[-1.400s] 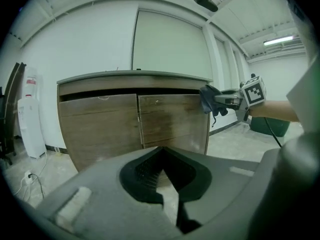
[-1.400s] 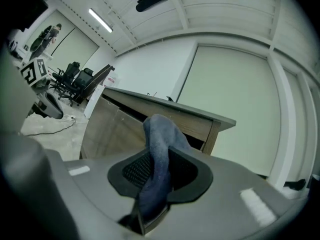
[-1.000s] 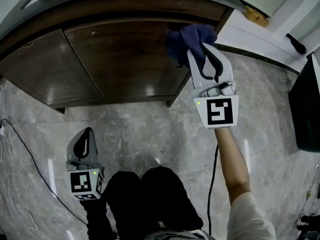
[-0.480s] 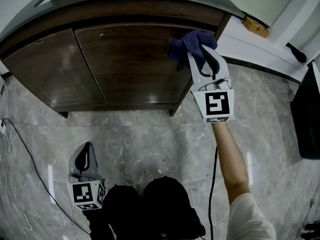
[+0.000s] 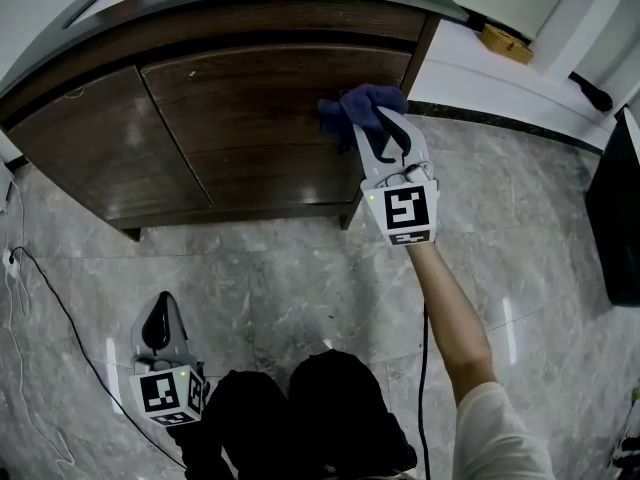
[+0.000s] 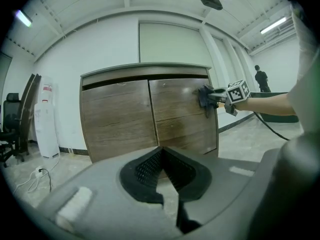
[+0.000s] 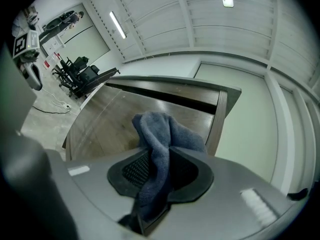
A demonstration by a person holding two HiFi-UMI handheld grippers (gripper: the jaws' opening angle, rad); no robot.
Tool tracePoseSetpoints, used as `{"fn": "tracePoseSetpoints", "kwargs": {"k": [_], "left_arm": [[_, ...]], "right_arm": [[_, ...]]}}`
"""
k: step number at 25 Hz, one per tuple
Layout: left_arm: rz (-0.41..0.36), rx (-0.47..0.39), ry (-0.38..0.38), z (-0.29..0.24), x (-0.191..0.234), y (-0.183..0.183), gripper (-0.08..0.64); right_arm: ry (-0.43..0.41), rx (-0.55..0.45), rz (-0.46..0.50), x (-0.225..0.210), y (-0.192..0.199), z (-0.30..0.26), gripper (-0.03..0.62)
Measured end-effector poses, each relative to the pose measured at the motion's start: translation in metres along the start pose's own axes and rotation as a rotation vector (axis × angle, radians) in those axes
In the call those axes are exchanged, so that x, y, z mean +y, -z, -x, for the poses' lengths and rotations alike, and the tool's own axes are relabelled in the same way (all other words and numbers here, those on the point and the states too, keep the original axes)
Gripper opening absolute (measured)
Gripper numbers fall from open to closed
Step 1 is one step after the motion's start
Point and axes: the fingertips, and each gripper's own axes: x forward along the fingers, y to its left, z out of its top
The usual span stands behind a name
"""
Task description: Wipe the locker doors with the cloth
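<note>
Head view: right gripper [image 5: 380,133] at upper centre of frame, with the crumpled blue terry cloth [image 5: 355,108] bunched just past its tips. The cloth is pressed on the upper right corner of the right dark-brown wooden locker door [image 5: 270,118].

Right gripper view alone shows the grip: jaws clamped on the cloth, one fold running down between the pads.

Left gripper view alone shows both doors front-on, cloth high near the right door's outer edge.

Left gripper [image 5: 162,318] sits at lower left over the grey marble floor [image 5: 280,268], jaws together and nothing between them.
</note>
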Motion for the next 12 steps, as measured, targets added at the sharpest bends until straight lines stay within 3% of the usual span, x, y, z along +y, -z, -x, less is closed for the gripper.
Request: {"fn": "tracePoseSetpoints", "kwargs": {"k": [12], "left_arm": [[-0.020, -0.001, -0.042, 0.017, 0.007, 0.001, 0.000]], "right_arm": [[-0.068, 0.095, -0.035, 0.045, 0.069, 0.011, 0.092]]}}
